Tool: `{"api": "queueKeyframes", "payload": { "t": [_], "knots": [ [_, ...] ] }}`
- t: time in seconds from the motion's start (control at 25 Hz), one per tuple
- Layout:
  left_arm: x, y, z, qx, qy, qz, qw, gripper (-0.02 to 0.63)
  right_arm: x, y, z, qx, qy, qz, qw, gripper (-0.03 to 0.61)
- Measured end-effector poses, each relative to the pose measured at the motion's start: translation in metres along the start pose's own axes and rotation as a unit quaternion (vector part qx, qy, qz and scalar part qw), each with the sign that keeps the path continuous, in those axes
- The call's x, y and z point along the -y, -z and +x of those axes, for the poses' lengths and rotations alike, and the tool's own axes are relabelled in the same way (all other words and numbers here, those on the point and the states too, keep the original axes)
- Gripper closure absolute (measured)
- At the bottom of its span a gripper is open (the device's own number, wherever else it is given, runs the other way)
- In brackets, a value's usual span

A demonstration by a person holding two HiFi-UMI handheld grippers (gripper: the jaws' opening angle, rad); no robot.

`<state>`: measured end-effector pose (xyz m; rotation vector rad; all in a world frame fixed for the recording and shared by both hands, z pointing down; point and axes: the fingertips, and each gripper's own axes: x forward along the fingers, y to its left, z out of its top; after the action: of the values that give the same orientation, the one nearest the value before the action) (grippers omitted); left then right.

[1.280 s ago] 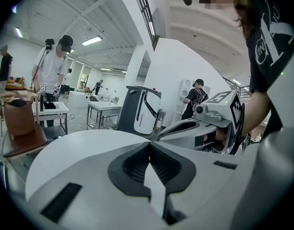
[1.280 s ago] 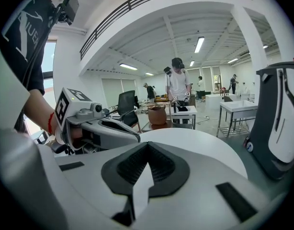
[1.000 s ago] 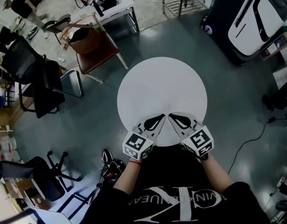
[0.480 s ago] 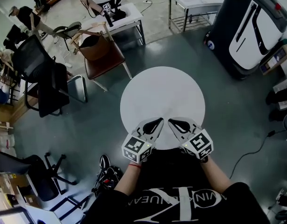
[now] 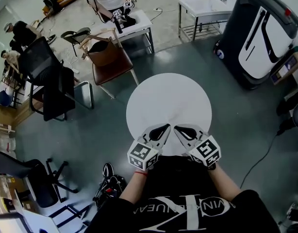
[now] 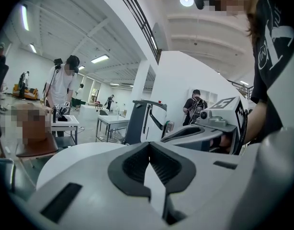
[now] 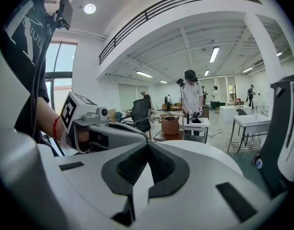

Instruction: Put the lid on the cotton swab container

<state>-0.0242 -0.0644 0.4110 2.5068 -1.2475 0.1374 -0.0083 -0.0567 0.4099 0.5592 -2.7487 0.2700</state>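
Head view: left gripper (image 5: 166, 126) & right gripper (image 5: 177, 127) over near edge of round white table (image 5: 168, 93), tips near each other.
L jaws: pressed together, nothing btwn.
R jaws: pressed together too, nothing btwn.
Container + lid: not seen in any view.

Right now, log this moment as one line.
left gripper: shut, empty | right gripper: shut, empty | both at white table's near edge | container, lid: not seen
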Motion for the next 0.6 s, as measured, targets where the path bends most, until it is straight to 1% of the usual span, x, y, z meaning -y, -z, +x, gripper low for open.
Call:
{"api": "queueKeyframes", "payload": {
  "t": [0.28,0.6],
  "knots": [
    [0.014,0.002,-0.001,0.004,-0.007,0.000,1.0000,0.606,-0.003,0.005,-0.014,-0.002,-0.007,0.000,1.000,0.577],
    [0.020,0.010,-0.006,0.000,-0.018,-0.006,0.9998,0.606,-0.010,0.013,-0.019,-0.008,-0.017,0.003,1.000,0.577]
  ]
}}
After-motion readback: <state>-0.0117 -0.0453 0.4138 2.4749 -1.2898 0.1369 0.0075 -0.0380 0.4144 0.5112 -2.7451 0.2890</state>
